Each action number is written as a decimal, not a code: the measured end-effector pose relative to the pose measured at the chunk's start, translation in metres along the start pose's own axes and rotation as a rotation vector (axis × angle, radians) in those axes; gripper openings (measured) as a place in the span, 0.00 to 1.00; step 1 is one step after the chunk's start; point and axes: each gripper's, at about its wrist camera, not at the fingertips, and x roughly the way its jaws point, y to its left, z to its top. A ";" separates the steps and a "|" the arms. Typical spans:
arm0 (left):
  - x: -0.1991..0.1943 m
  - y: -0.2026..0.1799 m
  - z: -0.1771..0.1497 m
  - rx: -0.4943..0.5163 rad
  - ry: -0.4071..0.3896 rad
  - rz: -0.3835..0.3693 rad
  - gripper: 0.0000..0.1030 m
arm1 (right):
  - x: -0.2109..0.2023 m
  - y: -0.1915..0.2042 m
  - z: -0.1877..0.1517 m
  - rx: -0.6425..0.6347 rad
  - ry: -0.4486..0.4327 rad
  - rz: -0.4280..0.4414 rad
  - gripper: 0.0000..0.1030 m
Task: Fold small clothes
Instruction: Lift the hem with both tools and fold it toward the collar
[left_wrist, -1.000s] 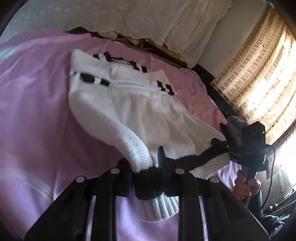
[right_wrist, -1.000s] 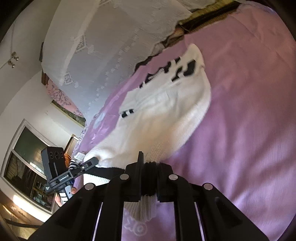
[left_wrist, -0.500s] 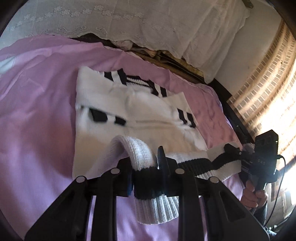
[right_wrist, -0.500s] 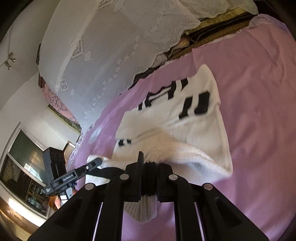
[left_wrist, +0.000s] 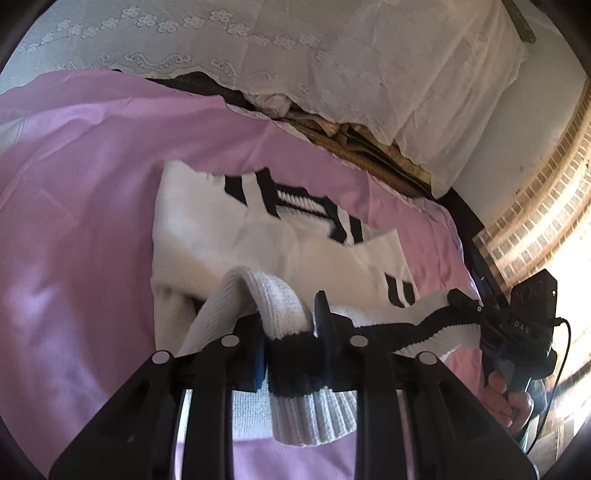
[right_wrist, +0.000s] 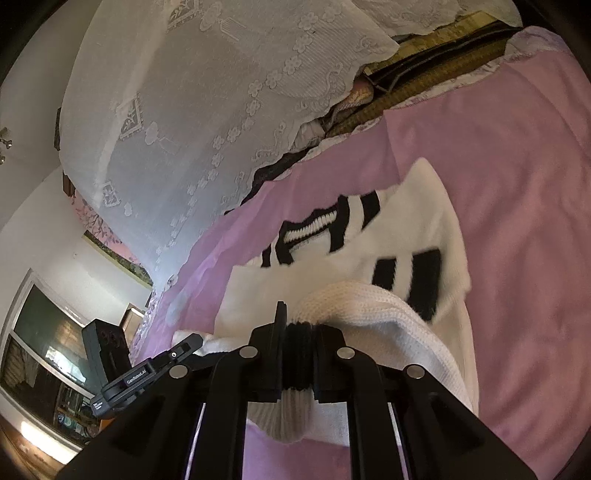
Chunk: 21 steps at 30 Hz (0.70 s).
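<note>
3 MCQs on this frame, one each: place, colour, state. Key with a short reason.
1. The sweater lies on:
A. a pink sheet
B. a wooden floor
C. a glass table

2. Its stripes are:
A. red
B. black
C. green

3. The left gripper is:
A. open and clear of the cloth
B. shut on the hem
C. out of view

Key: A, the pink sheet spreads around it; B, black bars cross the white knit; B, the fingers pinch the black-banded hem, as does the right gripper.
</note>
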 end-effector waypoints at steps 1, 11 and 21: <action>0.003 0.001 0.005 -0.003 -0.006 0.007 0.21 | 0.005 0.000 0.005 0.002 -0.005 -0.002 0.11; 0.039 0.012 0.049 -0.030 -0.034 0.026 0.21 | 0.050 -0.014 0.045 0.045 -0.028 -0.016 0.11; 0.087 0.045 0.076 -0.075 -0.011 0.031 0.21 | 0.107 -0.030 0.082 0.055 -0.007 -0.057 0.11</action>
